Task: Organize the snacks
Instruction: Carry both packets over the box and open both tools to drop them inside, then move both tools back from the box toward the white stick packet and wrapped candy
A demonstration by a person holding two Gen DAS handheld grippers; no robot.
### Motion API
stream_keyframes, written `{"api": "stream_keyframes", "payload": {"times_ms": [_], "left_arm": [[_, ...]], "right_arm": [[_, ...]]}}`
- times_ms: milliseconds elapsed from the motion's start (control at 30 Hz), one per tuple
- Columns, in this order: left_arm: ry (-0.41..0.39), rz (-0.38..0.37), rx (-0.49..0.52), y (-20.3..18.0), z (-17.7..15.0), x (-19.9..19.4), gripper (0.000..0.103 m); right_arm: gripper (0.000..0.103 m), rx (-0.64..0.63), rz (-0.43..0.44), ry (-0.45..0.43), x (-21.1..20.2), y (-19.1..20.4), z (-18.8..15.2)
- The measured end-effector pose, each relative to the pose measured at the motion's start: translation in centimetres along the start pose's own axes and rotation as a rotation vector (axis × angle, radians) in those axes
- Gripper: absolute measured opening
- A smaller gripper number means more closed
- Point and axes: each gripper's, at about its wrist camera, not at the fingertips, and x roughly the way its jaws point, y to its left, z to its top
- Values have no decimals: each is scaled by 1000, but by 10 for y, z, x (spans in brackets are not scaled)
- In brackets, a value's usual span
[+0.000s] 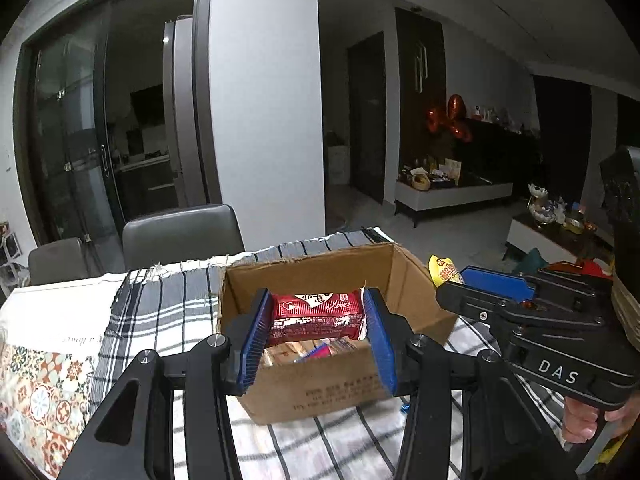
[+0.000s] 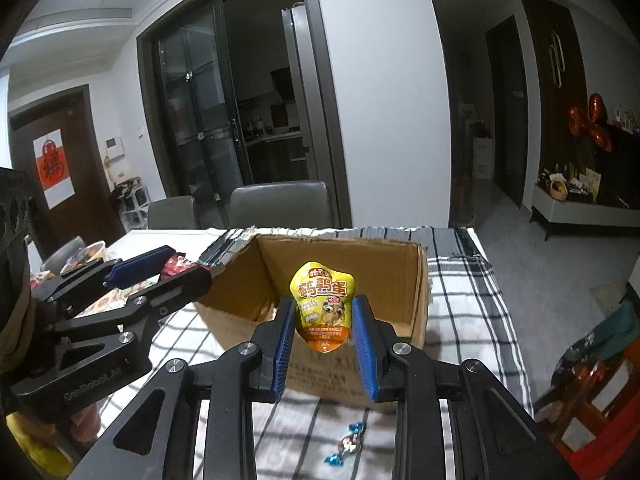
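Each camera rides on its own gripper, looks forward between the two blue pads, and sits close above the checked tablecloth (image 1: 168, 300). Both face the open cardboard box (image 1: 404, 280) at lower centre of the frame, with grey chairs (image 2: 280, 204), glass doors and white pillar behind, shared by both views.
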Motion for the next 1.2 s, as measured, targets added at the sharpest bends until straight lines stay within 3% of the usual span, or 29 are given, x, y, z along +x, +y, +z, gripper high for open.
{"api": "stream_keyframes", "payload": {"times_ms": [400,500,533,600,667,867,1200], "left_arm": [[35,22,20,7,13,46,48],[43,31,22,6,13,52,54],[43,42,24,6,13,52,62],[43,48,23,6,10,50,68],[45,48,22,6,8,46,70],[34,66,39,-1,1,26,70],[17,34,79,-23,-30,-17,68]], "right_arm": [[31,-6,-27,20,33,-11,12],[32,-3,-32,31,37,-14,14],[34,-1,-33,36,38,-14,15],[42,7,-44,43,38,-15,14],[43,8,-47,44,36,-16,12],[42,-3,-62,27,17,-13,2],[42,20,-67,26,-23,-7,-32]]}}
